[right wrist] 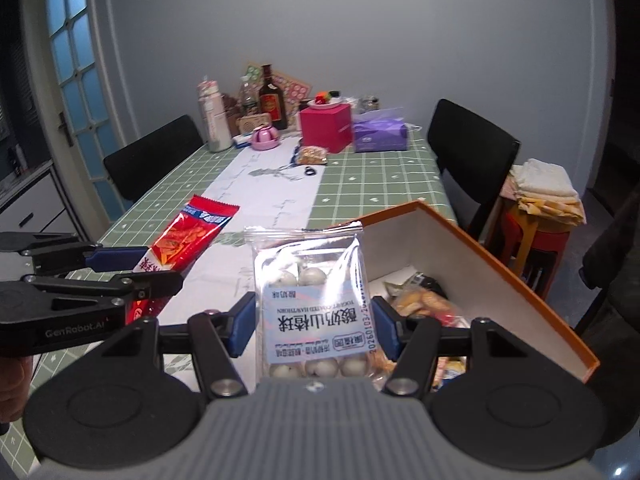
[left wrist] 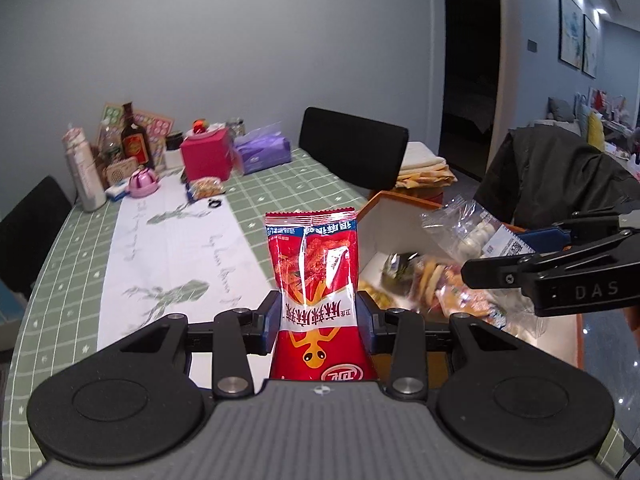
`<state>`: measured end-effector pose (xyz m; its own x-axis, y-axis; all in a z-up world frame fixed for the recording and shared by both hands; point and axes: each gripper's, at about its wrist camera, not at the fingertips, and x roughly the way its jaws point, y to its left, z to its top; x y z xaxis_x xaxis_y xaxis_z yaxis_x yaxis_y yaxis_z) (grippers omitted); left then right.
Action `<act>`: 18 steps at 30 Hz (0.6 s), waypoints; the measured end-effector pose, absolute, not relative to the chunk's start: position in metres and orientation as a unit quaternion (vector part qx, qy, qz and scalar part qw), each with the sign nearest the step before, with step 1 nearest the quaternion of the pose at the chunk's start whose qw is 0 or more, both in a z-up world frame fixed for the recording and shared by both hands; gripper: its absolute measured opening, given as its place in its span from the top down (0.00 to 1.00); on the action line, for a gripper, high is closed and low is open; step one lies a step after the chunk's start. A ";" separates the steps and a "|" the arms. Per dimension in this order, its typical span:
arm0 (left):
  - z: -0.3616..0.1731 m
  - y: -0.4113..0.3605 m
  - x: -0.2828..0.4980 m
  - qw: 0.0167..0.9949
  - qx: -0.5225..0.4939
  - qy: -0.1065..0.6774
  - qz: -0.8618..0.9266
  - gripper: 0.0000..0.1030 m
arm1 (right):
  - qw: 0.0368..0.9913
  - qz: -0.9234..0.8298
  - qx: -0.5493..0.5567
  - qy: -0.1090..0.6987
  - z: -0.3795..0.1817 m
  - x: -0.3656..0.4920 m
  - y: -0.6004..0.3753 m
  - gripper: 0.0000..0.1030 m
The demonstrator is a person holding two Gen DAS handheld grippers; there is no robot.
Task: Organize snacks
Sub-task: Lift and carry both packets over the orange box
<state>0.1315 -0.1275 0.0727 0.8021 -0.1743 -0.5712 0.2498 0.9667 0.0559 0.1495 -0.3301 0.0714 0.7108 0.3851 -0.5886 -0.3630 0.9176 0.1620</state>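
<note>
My left gripper (left wrist: 319, 322) is shut on a red snack bag (left wrist: 314, 272) with a lizard print, held upright above the table. The same red snack bag (right wrist: 188, 240) and left gripper (right wrist: 132, 268) show at the left of the right wrist view. My right gripper (right wrist: 312, 326) is shut on a clear bag of white yogurt-coated balls (right wrist: 314, 300). That clear bag (left wrist: 476, 232) and the right gripper (left wrist: 520, 252) appear at the right of the left wrist view. Both bags hang over or beside an orange box (right wrist: 460, 248) with white inside walls, which holds several snack packs (left wrist: 436, 288).
The table has a green checked cloth (left wrist: 80, 264) and a white runner (left wrist: 176, 248). At the far end stand bottles (right wrist: 273, 98), a red box (right wrist: 326, 126), a purple tissue pack (right wrist: 380, 134) and a small snack bag (right wrist: 312, 155). Black chairs (right wrist: 472, 148) flank the table.
</note>
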 end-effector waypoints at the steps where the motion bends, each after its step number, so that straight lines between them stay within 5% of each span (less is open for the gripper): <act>1: 0.075 -0.134 0.133 0.947 0.067 0.292 -0.116 0.57 | 0.926 0.197 0.022 0.321 0.072 0.152 -0.336 0.42; 18: 0.062 -0.205 0.190 0.929 0.101 0.320 -0.155 0.57 | 0.926 0.115 0.064 0.355 0.043 0.185 -0.406 0.42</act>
<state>0.1896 -0.2046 0.0617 0.7478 -0.2237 -0.6252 0.3525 0.9316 0.0883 0.1848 -0.4064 0.0432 0.7215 0.2586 -0.6423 -0.1677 0.9653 0.2002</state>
